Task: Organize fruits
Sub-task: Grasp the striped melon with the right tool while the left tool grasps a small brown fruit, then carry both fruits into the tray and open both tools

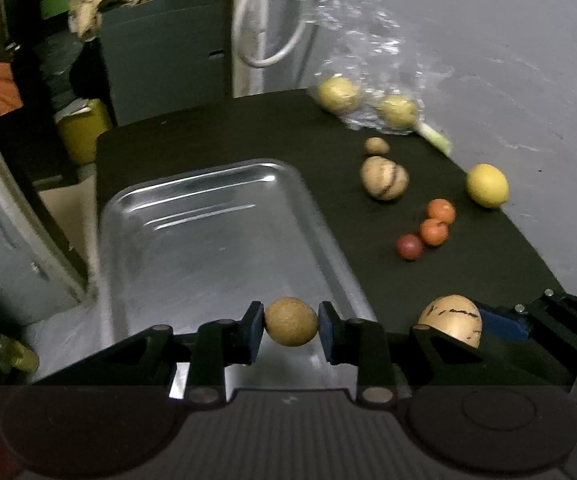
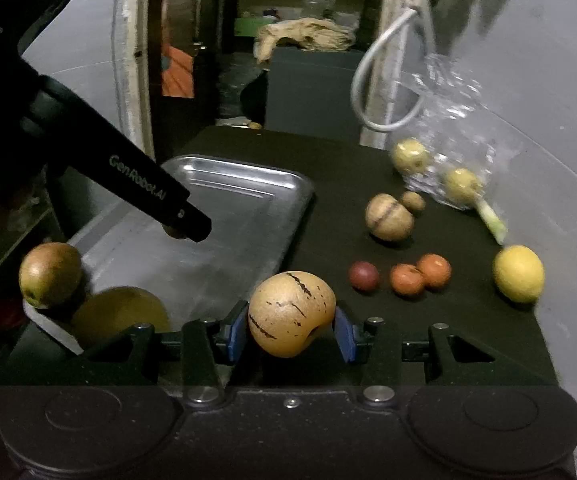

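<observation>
Two fruits gripped: left gripper [image 1: 291, 327] fingers clamping small brown ball fruit [image 1: 290, 321] over metal tray [image 1: 216, 216], right gripper [image 2: 290, 330] fingers clamping streaked tan fruit [image 2: 290, 312] beside tray (above dark surface [image 2: 448, 320]). Mid-transfer; next, probably release into tray.

place: home storage/back room | cues: bare grey plaster wall [image 1: 488, 40]; cluttered shelves [image 2: 296, 12]; grey metal cabinet [image 1: 160, 52]; yellow container [image 1: 82, 128]; loose white cable [image 2: 384, 80]; black table [image 1: 208, 136] with fruit
</observation>
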Available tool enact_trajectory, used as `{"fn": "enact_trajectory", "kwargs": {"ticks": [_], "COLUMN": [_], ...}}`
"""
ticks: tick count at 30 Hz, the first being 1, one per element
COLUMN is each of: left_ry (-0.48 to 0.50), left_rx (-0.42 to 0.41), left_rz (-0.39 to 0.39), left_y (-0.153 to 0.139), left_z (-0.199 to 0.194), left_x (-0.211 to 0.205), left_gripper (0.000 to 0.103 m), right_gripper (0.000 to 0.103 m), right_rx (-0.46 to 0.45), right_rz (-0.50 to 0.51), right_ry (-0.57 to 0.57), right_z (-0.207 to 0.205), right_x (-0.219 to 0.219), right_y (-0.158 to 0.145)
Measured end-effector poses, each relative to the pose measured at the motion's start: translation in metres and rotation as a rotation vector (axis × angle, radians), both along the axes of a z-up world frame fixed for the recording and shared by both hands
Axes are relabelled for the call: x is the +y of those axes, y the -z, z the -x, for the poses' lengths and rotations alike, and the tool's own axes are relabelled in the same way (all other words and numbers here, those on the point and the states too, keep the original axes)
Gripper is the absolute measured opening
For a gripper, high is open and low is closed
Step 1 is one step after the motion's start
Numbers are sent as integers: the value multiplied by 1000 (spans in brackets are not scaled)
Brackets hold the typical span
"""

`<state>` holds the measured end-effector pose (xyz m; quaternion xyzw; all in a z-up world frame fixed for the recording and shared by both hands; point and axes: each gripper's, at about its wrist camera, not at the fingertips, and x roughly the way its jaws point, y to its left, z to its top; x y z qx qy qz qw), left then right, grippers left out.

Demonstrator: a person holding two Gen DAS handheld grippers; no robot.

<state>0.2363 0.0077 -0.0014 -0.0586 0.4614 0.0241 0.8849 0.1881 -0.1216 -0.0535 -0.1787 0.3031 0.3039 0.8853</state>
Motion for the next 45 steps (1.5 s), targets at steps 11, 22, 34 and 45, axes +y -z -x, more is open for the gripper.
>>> {"fn": "enact_trajectory", "kwargs": {"ticks": [11,22,34,45], "left_ry": [-68,-36,-25,-44], "left_rx": [25,55,87,82], "left_rz": [12,18,22,32], "left_y": [9,19,27,25], "left_z": [21,23,23,25], "left_x": [36,42,46,45], "left_gripper": [32,32,32,35], "right_gripper": [47,47,47,56], "right_rx": [12,49,104,108], "right_rz": [19,27,14,-16], "right_ry": [-40,14,61,70], "right_z": [12,3,-6,-4], "right_x": [38,54,58,54], "right_y": [5,11,13,10]}}
